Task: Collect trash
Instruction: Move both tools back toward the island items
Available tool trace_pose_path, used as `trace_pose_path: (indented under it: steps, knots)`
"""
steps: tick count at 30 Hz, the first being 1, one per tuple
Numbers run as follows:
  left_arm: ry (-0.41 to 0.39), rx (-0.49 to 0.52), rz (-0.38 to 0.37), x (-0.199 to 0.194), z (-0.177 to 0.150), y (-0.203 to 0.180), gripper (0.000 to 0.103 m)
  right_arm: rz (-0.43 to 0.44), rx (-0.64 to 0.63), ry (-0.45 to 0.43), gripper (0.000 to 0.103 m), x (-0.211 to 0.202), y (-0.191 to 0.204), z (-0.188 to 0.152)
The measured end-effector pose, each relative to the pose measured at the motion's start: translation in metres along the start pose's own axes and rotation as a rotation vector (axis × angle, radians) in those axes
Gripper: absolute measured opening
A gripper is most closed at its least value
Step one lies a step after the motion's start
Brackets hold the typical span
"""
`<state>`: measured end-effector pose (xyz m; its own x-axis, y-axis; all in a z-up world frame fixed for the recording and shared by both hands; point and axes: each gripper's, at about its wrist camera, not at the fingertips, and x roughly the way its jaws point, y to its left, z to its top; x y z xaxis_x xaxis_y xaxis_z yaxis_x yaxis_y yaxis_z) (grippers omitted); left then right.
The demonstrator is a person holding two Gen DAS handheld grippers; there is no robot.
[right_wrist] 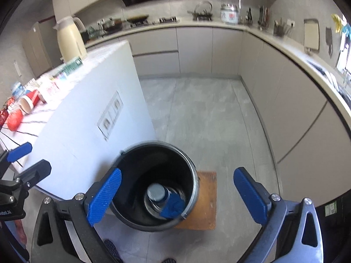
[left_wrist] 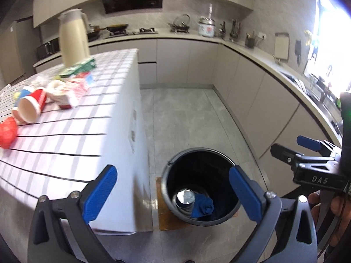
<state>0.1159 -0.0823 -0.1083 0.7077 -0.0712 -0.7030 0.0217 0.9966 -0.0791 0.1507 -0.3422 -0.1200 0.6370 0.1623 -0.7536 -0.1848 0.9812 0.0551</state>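
A black bin (left_wrist: 200, 187) (right_wrist: 156, 186) stands on a small wooden board on the floor beside the island. Inside lie a metal can (left_wrist: 185, 198) (right_wrist: 156, 194) and a crumpled blue piece (left_wrist: 203, 207) (right_wrist: 173, 207). My left gripper (left_wrist: 173, 194) hangs open above the bin's left rim, nothing between its blue pads. My right gripper (right_wrist: 177, 197) is open too, above the bin's right side, empty; it shows at the right edge of the left wrist view (left_wrist: 307, 151). On the checked island top (left_wrist: 65, 135) lie a red paper cup (left_wrist: 33, 107) (right_wrist: 29, 102), cartons (left_wrist: 70, 92) and a red crumpled bag (left_wrist: 7, 133) (right_wrist: 15, 120).
A cream thermos jug (left_wrist: 73, 37) (right_wrist: 70, 40) stands at the island's far end beside a green box (left_wrist: 80, 66). Cabinets and a cluttered counter (left_wrist: 252, 50) run along the back and right walls. A hand (left_wrist: 322, 203) holds the right gripper. Grey floor tiles (right_wrist: 208, 118) lie beyond the bin.
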Motion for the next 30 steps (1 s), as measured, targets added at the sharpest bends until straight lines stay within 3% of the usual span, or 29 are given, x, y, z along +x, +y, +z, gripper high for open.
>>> trace_pose_path:
  steps: [3,6,9,15,23,30]
  knots:
    - [-0.032,-0.019,0.038,-0.016,0.004,0.022,0.103,0.051,0.011,-0.011,0.103,-0.008,0.021,0.012]
    - [-0.065,-0.042,0.08,-0.03,0.003,0.046,0.103,0.062,-0.007,-0.084,0.103,-0.018,0.046,0.019]
    - [-0.082,-0.067,0.107,-0.04,0.002,0.075,0.103,0.073,-0.056,-0.025,0.103,-0.015,0.079,0.026]
    - [-0.126,-0.133,0.157,-0.067,-0.003,0.14,0.103,0.124,-0.121,-0.046,0.103,-0.018,0.145,0.034]
    - [-0.08,-0.224,0.247,-0.088,-0.019,0.238,0.103,0.224,-0.218,-0.07,0.103,-0.014,0.25,0.04]
    - [-0.089,-0.286,0.333,-0.107,-0.032,0.321,0.103,0.319,-0.309,-0.069,0.103,-0.002,0.36,0.047]
